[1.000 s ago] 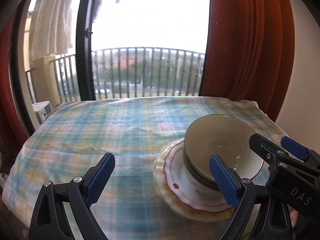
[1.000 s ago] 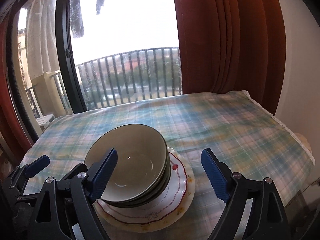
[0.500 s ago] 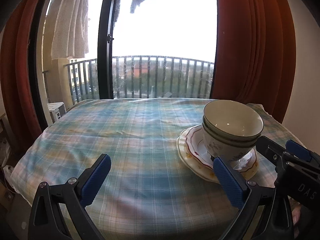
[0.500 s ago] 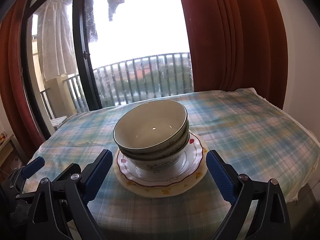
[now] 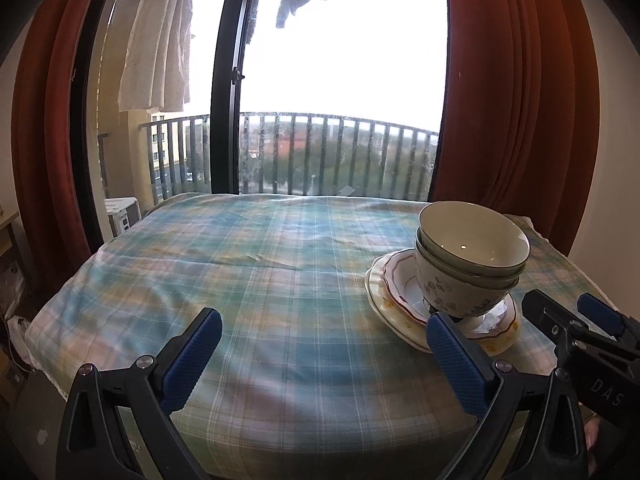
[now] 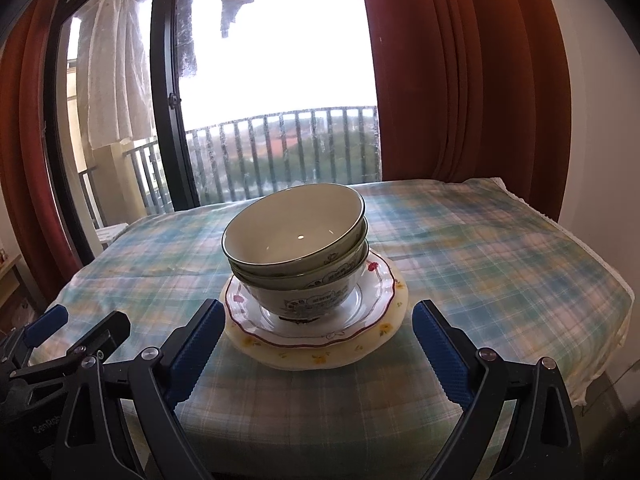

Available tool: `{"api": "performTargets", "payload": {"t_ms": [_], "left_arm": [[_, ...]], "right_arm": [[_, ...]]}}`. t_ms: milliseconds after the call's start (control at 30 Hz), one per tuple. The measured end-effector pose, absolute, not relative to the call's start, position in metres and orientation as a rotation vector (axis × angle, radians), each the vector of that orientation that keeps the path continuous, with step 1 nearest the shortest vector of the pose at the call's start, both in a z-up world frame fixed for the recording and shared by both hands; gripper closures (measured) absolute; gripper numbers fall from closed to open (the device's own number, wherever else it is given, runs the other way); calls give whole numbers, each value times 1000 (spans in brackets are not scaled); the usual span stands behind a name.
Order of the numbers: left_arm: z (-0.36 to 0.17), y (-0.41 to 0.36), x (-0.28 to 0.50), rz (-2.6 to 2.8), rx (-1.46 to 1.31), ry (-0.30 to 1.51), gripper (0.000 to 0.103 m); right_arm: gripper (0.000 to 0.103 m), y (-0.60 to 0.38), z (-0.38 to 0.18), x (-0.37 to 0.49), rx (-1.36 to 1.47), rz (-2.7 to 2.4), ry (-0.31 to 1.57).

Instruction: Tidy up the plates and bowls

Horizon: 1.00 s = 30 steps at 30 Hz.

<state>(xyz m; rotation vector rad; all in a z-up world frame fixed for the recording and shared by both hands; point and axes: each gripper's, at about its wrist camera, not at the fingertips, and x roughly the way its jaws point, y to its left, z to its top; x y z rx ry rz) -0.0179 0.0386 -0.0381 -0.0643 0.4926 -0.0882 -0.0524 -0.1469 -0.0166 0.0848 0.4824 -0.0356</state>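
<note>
My left gripper (image 5: pixel 324 356) is spread wide and grasps nothing, its blue pads low in the frame over the checked tablecloth (image 5: pixel 248 280). My right gripper (image 6: pixel 316 350) is likewise spread and empty, hanging at the bottom of its own view just in front of the crockery; in the left view it pokes in at the lower right corner.

The bowls (image 6: pixel 296 240) sit nested one inside another, three as far as I can count, at the centre of the right view and at the right of the left view. They stand on a red-rimmed plate (image 6: pixel 376 288), which lies on a larger cream plate (image 6: pixel 394 320) with small yellow flowers. The whole stack rests on the tablecloth. Behind, the top of both frames shows a balcony railing (image 5: pixel 340 152) through glass, with a red curtain (image 6: pixel 460 80) on the right.
</note>
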Motion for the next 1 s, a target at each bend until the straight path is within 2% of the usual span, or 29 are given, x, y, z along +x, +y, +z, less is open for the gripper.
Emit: {"api": "performTargets", "payload": {"t_ms": [1000], "left_arm": [[-30,18,-27,-78,-35,480,0]], "right_arm": [[7,-164,-22,-52,114,-11,500]]}}
